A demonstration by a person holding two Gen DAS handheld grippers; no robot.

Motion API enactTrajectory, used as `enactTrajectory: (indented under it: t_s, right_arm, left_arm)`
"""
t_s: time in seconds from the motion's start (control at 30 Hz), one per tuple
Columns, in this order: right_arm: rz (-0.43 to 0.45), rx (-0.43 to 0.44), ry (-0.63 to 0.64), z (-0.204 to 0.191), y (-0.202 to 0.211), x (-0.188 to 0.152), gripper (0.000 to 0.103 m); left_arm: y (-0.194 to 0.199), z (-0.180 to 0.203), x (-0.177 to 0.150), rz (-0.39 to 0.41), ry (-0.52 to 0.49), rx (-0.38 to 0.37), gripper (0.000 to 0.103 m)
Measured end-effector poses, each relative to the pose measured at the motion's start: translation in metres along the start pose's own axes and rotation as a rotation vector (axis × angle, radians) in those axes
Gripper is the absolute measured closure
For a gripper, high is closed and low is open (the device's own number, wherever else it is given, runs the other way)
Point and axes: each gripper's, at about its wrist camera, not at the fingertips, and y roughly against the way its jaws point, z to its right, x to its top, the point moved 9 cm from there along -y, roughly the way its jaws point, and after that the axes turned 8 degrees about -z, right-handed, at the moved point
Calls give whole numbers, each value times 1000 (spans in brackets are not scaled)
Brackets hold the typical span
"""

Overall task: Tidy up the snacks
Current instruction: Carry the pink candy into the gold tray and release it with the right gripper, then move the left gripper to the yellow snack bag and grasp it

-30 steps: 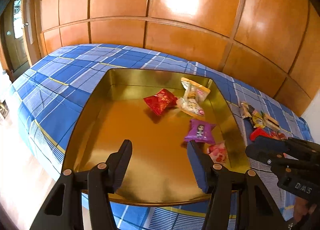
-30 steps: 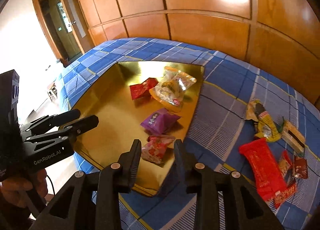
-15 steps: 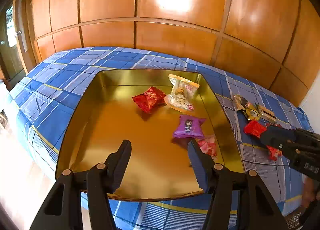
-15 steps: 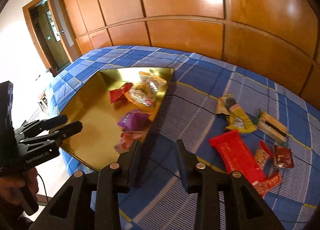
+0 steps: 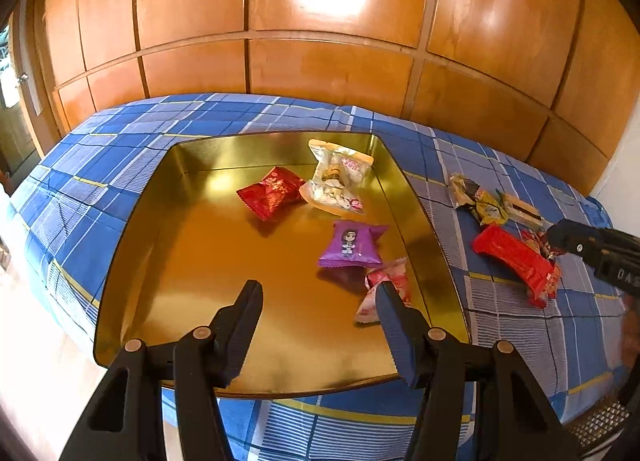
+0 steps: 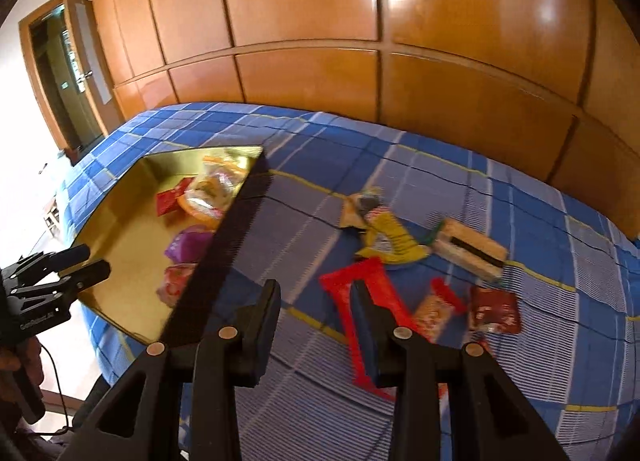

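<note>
So the gold tray sits on the left side of the bed, which has a blue plaid sheet, and already has four snacks in it: a red pouch, a clear bag of pale sweets, a purple packet with a cartoon face and a pink one at the near right corner. The rest are lying loose on the sheet to the right of the tray.

The one that matters, I'd guess, is the long red packet. It's flat, glossy and crinkly, the biggest of the loose bunch, and its long axis runs from far-left to near-right. From the right tongs it's right there, just ahead and slightly right; the right finger already overlaps its middle in the wrist view. Those tongs are empty, with a modest gap between the fingers, and they're spreading wider. A grab across the narrow width looks like the obvious way to me.

The left tongs are parked over the near edge of the tray, fingers about half apart, nothing held. They're well away from the red packet, so the right hand is clearly nearer.

Behind it are a yellow wrapper and a tan wafer pack, plus two small red packets to its right.
</note>
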Motion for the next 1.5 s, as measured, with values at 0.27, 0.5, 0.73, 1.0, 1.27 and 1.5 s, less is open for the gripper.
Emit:
enactTrajectory:
  t_s: [0.27,0.5,0.73,1.0,1.27,1.5]
  right_arm:
    - [-1,-79,-20,46,10,-1,64]
    - [8,-176,-80,113,25,-2,64]
    - [-22,-293,-215,208,26,-21,64]
    - [-55,-259,-408,252,19,-40,64]
    - [-46,-247,-405,246,23,-37,64]
    - [-33,-214,-430,246,26,-36,64]
  left_arm:
    - [-1,8,-1,-8,-27,-1,41]
    - [0,16,0,-8,-48,-3,41]
    - [0,34,6,-7,-88,-6,41]
    - [-1,67,15,-15,-154,-16,41]
    - [-10,109,28,-50,-202,-95,41]
    - [-26,156,55,-79,-249,-174,41]
